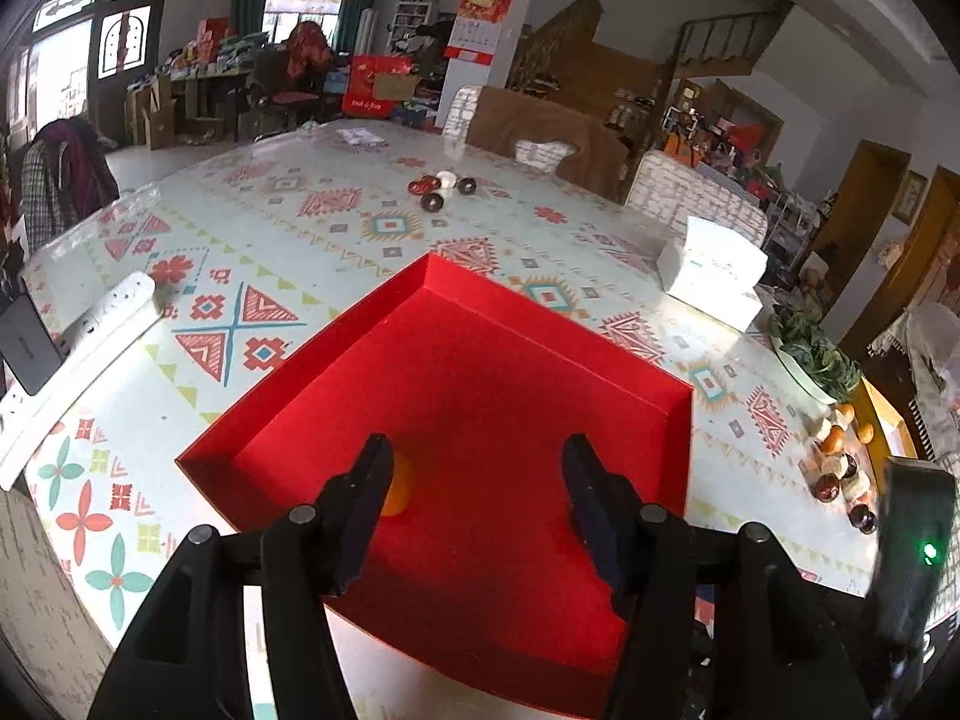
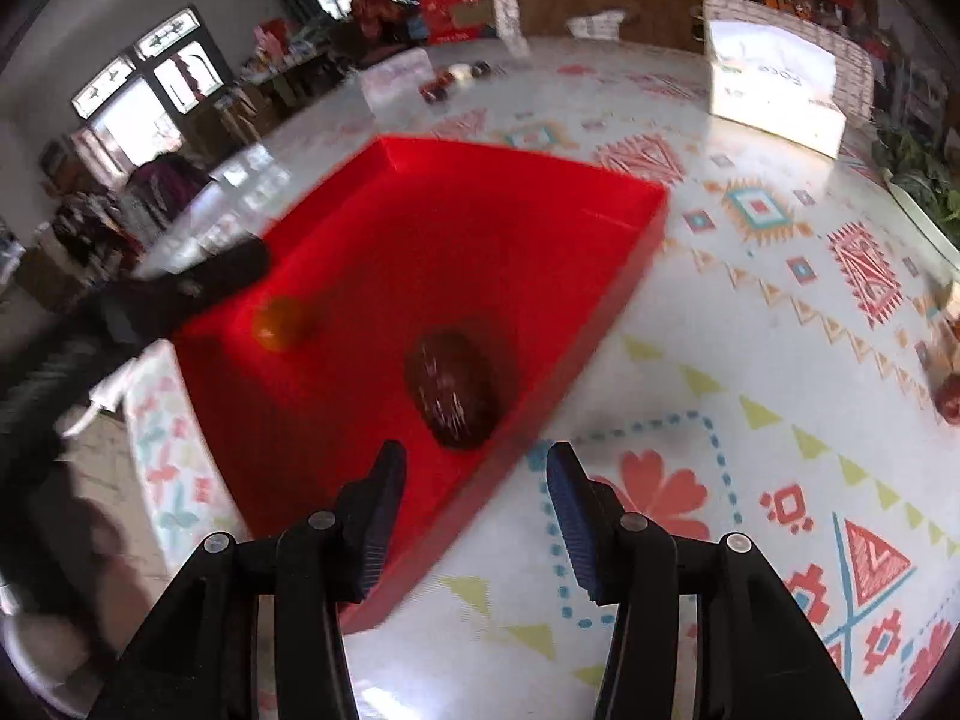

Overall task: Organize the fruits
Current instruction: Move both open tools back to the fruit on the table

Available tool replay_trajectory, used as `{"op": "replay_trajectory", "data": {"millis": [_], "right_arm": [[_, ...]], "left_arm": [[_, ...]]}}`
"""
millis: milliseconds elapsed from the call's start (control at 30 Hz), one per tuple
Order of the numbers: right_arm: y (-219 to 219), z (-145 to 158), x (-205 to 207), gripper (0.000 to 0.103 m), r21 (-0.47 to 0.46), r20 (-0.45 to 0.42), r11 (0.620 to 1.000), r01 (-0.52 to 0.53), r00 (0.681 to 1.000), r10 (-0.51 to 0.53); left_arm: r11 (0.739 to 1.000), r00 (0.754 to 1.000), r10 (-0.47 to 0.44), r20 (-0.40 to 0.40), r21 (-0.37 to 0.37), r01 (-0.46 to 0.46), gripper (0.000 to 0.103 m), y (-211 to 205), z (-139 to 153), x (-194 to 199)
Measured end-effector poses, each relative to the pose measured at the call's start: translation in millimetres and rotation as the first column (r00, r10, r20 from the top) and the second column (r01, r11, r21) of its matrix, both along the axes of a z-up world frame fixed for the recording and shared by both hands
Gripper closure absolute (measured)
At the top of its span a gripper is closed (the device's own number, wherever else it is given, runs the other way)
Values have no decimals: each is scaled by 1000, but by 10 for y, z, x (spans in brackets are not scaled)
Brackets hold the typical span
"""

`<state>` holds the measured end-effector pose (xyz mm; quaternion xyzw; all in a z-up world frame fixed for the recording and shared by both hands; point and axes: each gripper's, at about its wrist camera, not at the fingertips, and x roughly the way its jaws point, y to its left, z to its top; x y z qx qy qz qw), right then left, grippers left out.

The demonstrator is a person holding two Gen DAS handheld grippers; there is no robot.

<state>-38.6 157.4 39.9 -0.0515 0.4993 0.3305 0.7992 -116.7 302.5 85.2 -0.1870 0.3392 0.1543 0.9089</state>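
Both my tools hang released, left tool over the red box where an orange and dark fruit lie (mid-sorting, I judge), so next my right tool must fetch fruit from the desk's right edge.

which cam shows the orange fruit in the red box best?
Right wrist: the orange fruit lies fully exposed on the red box floor, though motion-blurred. In the left wrist view a finger of the left tongs hides most of it.

Your box floor lies mostly bare; orange, dark fruit and low walls obstruct.
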Motion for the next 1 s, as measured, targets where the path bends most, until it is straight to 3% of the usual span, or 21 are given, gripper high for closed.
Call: {"op": "replay_trajectory", "data": {"millis": [167,400,500,600,733,833,900,1000], "right_arm": [[-168,-7,80,50,1,-14,999,47,999,-47],[-258,56,9,50,57,-22,998,16,1000,-15],[-632,275,10,49,144,23,988,63,997,-67],[-1136,442,111,48,185,60,970,155,984,-169],[-2112,507,323,46,194,99,925,326,932,-349],[-2811,436,481,46,149,116,871,468,867,-485],[-3251,354,583,46,146,100,825,546,821,-562],[-3678,231,734,50,162,39,776,609,782,-622]], "left_arm": [[1000,1000,-12,16,6,12,41,-104,83,-9],[998,998,-66,22,3,66,41,-321,153,51],[994,994,-110,23,13,110,40,-474,228,95],[986,986,-165,34,43,164,31,-719,311,154],[966,967,-252,32,68,250,31,-1072,350,297],[944,946,-325,10,64,324,30,-1379,294,481],[924,926,-379,-7,55,378,30,-1610,232,632],[888,889,-457,-33,36,458,30,-1948,132,862]]}}
